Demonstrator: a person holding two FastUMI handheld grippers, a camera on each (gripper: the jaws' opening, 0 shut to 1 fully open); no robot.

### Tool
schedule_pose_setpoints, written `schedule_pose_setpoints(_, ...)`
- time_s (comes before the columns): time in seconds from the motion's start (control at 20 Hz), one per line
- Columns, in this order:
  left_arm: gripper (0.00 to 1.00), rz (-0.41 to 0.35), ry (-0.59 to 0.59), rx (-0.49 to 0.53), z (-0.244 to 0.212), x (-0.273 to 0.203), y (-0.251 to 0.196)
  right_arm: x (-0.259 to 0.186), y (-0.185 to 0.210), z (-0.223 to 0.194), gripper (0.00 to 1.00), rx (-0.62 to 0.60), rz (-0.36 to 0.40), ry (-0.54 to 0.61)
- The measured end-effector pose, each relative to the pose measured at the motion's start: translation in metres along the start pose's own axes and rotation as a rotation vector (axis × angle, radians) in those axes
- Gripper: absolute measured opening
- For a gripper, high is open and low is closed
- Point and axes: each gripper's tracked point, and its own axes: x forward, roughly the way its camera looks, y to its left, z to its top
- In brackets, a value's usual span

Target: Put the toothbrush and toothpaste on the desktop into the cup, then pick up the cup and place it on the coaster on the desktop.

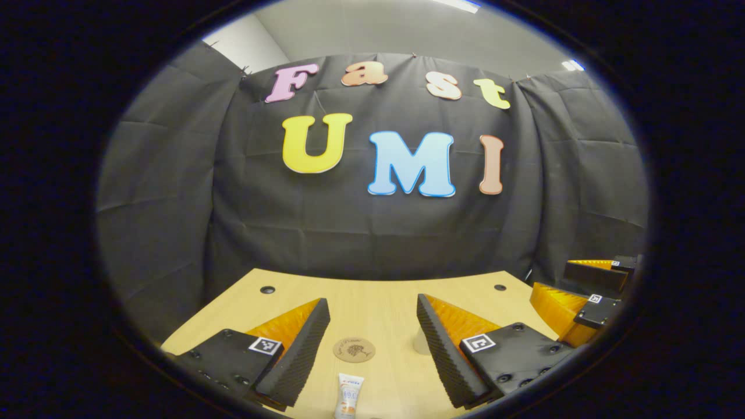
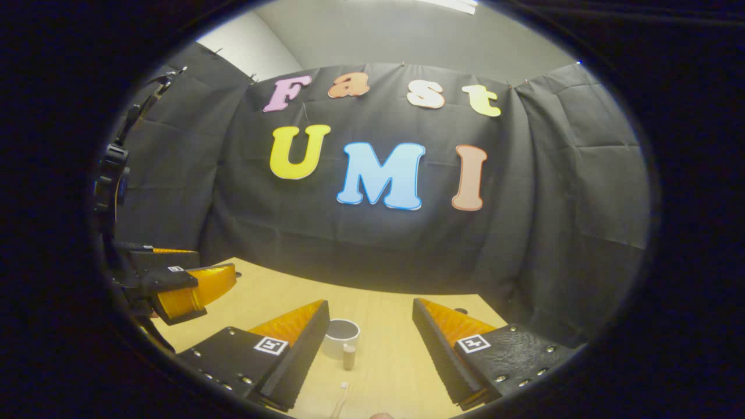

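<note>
Nothing is loaded yet; judging by the layout, you are at the opening reach of step one.

Left gripper view: your left gripper hovers low over the counter, level, fingers spread wide and holding nothing. The toothpaste tube lies flat between them at the near edge, cap end toward the coaster, which sits just beyond it. The cup peeks out pale behind the right-hand finger. Your right gripper shows at the far right.

Right gripper view: your left gripper shows at the left edge. Your right gripper is also level and low, fingers wide apart, empty. The cup stands upright just beside the left-hand finger; a small brown object stands in front of it, identity unclear. The toothbrush lies near the bottom edge, head toward the cup.

Next, likely: dip the left fingers down and back astride the tube, and tilt the right onto the brush handle.
</note>
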Motion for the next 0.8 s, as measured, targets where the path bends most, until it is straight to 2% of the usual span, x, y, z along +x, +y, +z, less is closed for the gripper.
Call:
schedule_pose_setpoints(0.4, 0.96, 0.006, 0.212, -0.002, -0.072, 0.016, 0.012, 0.009, 0.032, -0.086, 0.90, 0.184, 0.070, 0.362)
schedule_pose_setpoints(0.6, 0.96, 0.011, 0.331, -0.046, -0.109, 0.024, 0.018, 0.009, 0.035, -0.119, 0.90, 0.186, 0.055, 0.480)
schedule_pose_setpoints(0.8, 0.96, 0.021, 0.462, -0.076, -0.145, 0.030, 0.026, 0.007, 0.034, -0.130, 0.92, 0.170, 0.044, 0.550)
